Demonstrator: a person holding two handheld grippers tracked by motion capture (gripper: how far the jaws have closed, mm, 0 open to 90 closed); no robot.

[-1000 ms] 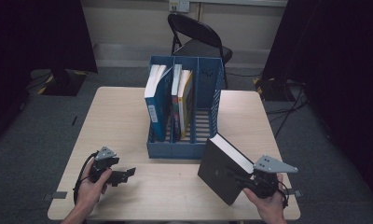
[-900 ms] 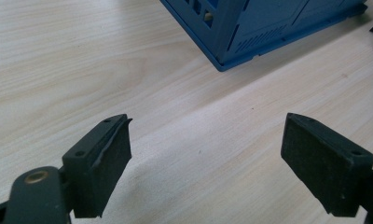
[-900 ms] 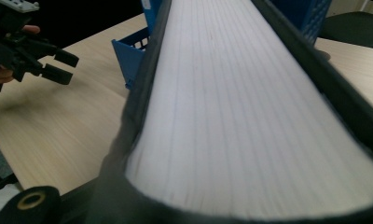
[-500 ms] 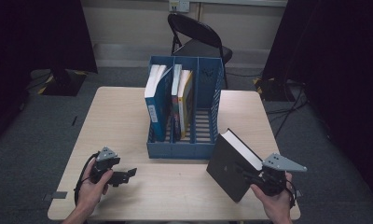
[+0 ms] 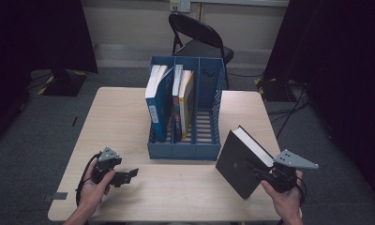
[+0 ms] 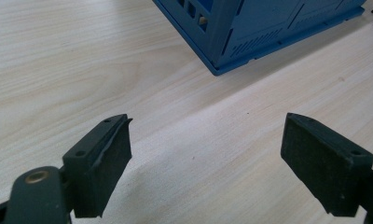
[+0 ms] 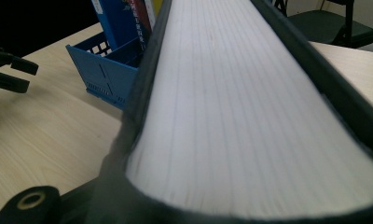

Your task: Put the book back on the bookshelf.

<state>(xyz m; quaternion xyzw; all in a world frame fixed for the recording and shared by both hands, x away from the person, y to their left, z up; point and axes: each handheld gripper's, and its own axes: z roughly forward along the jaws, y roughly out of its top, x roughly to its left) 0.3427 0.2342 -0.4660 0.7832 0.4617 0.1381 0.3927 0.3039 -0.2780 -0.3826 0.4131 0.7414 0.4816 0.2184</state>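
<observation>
Since a second ago I am carrying the black book (image 5: 239, 161) toward the right along the near edge of the tabletop (image 5: 120, 112), tilting it more upright, while my left tongs (image 5: 129, 174) are staying put. My right tongs (image 5: 258, 169) are clamping the book by its lower corner, its white page edge facing up and right, and my left tongs are hovering wide open with nothing between the pads. Beyond both, the blue file rack (image 5: 185, 150) is standing mid-tabletop with books (image 5: 169, 101) in its left two slots.
</observation>
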